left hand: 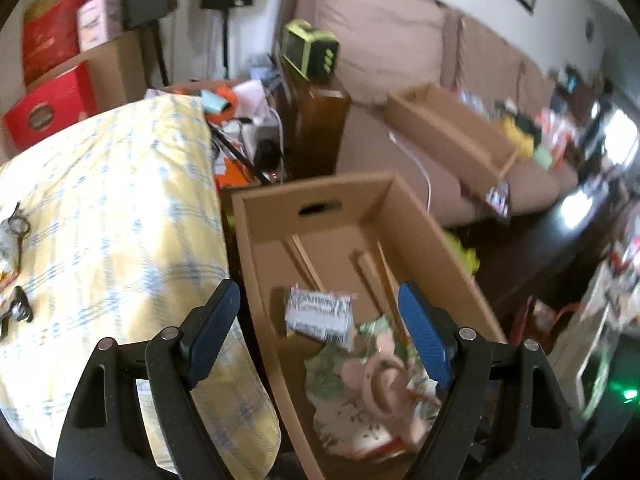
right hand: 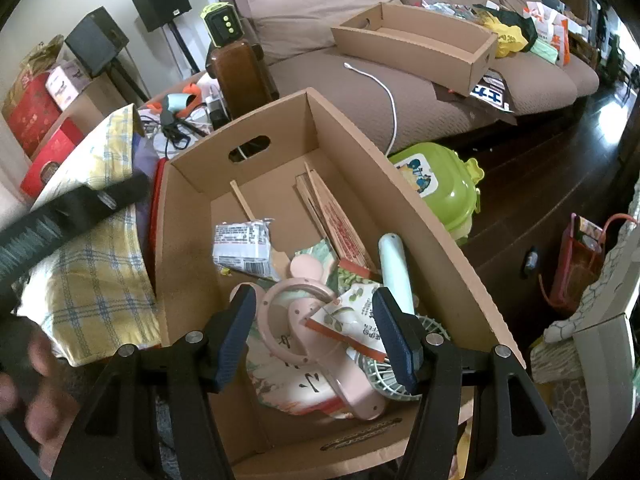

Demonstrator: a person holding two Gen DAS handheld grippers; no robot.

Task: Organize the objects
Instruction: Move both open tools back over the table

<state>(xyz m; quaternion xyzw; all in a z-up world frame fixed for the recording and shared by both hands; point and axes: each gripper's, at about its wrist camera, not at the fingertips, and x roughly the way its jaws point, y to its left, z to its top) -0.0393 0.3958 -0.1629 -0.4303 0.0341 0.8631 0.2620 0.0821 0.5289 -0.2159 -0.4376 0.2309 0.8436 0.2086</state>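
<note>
An open cardboard box (left hand: pixel 316 196) (right hand: pixel 240 136) stands beside a surface draped in a yellow checked cloth (left hand: pixel 100 208). Inside it lie a silver packet (left hand: pixel 320 312) (right hand: pixel 244 244), a pink hand-held fan (left hand: pixel 384 384) (right hand: pixel 296 320), printed packets, flat wooden sticks (right hand: pixel 336 216) and a mint fan handle (right hand: pixel 394 268). My left gripper (left hand: pixel 320 328) hovers open over the box's left wall, nothing between its blue pads. My right gripper (right hand: pixel 316 332) hangs open above the pink fan and a packet, without pressing on them. The left tool's black body (right hand: pixel 72 208) and a blurred hand (right hand: pixel 32 380) show at the left.
A brown sofa (right hand: pixel 400 112) behind carries a second cardboard box (right hand: pixel 420 40), bags and a white cable (right hand: pixel 390 96). A green plastic case (right hand: pixel 436 188) sits on the dark floor right of the box. Keys (left hand: pixel 16 224) lie on the cloth. Speakers and red boxes stand at back left.
</note>
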